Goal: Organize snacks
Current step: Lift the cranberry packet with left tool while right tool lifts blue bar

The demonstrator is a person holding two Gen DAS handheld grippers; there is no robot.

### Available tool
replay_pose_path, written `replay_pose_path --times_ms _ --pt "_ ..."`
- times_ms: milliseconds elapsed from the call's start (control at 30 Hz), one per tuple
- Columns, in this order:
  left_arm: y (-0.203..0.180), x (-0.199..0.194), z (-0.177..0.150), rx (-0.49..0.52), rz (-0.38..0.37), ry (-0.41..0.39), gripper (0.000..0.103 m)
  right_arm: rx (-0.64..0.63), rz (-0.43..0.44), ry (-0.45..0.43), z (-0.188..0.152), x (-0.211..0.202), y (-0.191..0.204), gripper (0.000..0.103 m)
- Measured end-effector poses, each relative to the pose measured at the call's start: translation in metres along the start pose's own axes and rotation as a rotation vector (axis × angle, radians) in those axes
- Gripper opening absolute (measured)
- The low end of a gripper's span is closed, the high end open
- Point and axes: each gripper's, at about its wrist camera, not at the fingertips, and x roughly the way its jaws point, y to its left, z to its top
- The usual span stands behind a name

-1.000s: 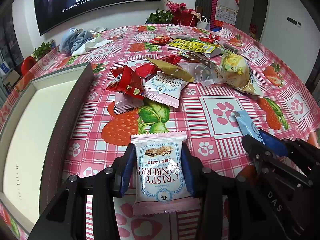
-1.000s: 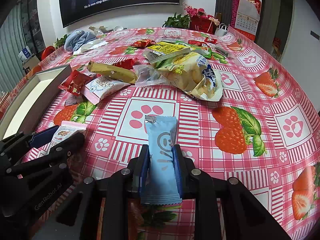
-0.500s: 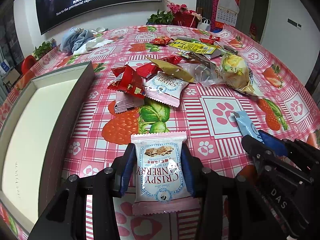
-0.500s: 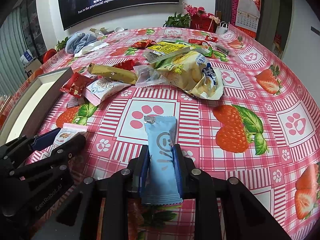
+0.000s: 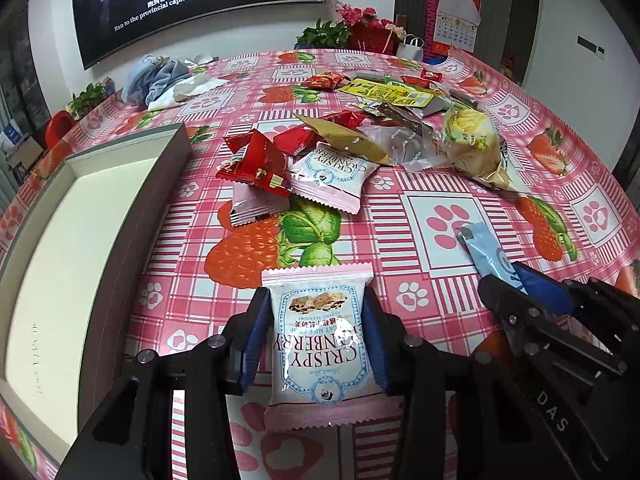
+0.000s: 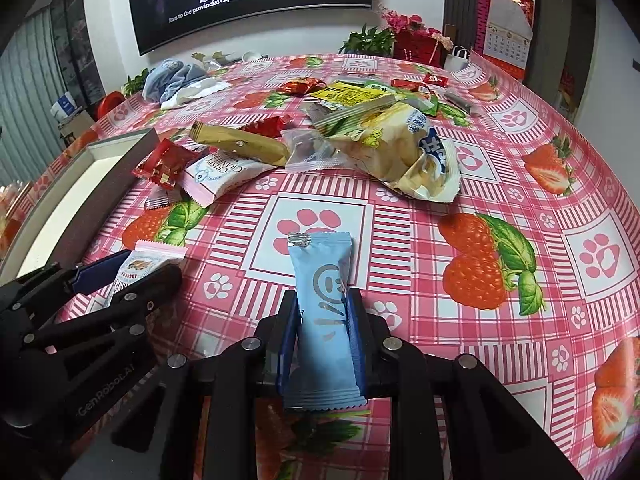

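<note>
My left gripper is shut on a pink-and-white cranberry crisp packet, held above the strawberry tablecloth. Its blue pads press both long edges of the packet. My right gripper is shut on a light blue snack bar that sticks out forward between the pads. In the left wrist view the right gripper shows at the lower right with the blue bar. In the right wrist view the left gripper shows at the lower left with its packet. A pile of loose snacks lies mid-table.
A large open box with a pale inside and grey walls sits at the left, its wall near the red packets. A big yellow chip bag, crumpled cloth and potted flowers lie further back.
</note>
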Motion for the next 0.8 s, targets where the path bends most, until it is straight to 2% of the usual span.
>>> replay_pose_path --times_ms 300,567,800 --pt "0.000 0.000 0.001 0.001 -0.005 0.002 0.048 0.002 -0.017 0.012 0.002 0.002 0.002 0.025" --pt "0.002 0.001 0.001 0.006 -0.017 0.009 0.048 0.027 -0.067 0.124 0.016 0.008 0.007 0.025" --pt "0.003 0.001 0.001 0.012 -0.026 0.012 0.048 0.053 -0.082 0.136 0.016 0.009 0.006 0.025"
